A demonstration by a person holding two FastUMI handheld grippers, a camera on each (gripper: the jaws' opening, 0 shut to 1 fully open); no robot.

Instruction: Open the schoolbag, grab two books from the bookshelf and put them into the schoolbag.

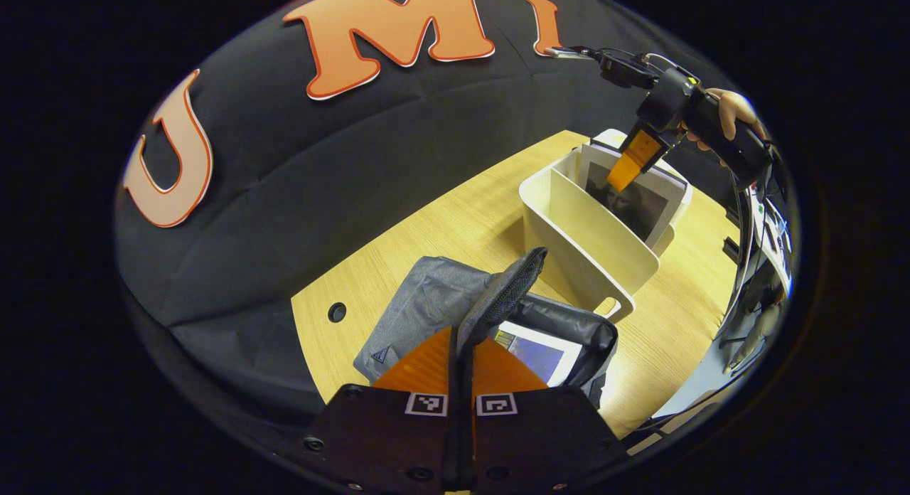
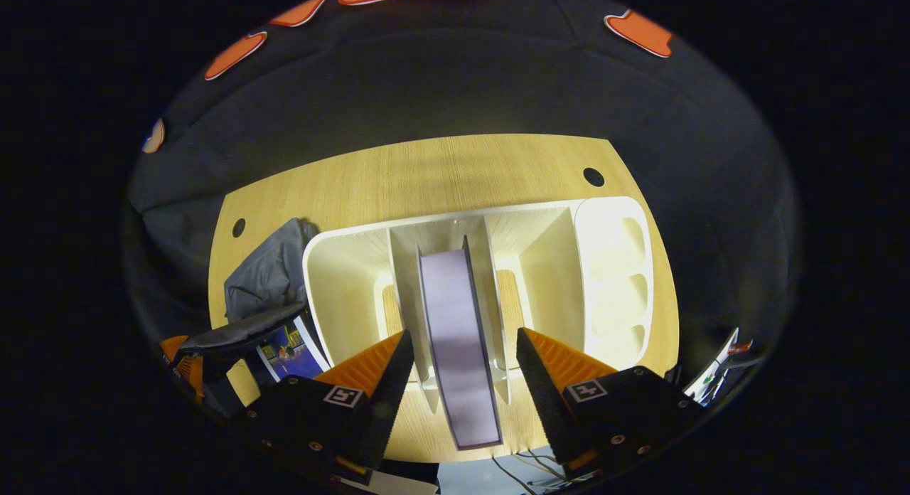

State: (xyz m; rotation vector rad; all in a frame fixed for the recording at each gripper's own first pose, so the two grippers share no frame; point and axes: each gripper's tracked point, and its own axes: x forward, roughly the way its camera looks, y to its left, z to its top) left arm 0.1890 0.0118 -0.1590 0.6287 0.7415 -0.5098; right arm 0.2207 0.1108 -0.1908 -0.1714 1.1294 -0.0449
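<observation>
Left gripper (image 1: 462, 342): closed, orange fingers pinched on the grey mesh flap (image 1: 501, 296) of the schoolbag, lifted above the bag's mouth. Schoolbag (image 1: 426, 303): grey, lying on the wooden table (image 1: 462, 210) near its left corner, just beside the bookshelf. Open at the top, with a first book (image 1: 537, 353), blue and white cover, already lying inside.

Right gripper (image 2: 466, 353): spread wide, poised above the bookshelf, one finger to each side of the standing book, neither touching it. Seen from the left gripper view (image 1: 633, 161): held by a hand (image 1: 736, 114), orange fingers pointing down over the book's top edge.

Bookshelf (image 2: 441, 221): cream plastic, several upright dividers, a row of rounded pockets at its right end. Second book (image 2: 458, 353): upright in a middle slot, pale lilac edge facing up, leaning against a divider. In the left gripper view, dark cover (image 1: 629, 200) with a white border, standing in the far compartment of the shelf (image 1: 576, 232).

Table: light wood, round cable holes near both far corners.
</observation>
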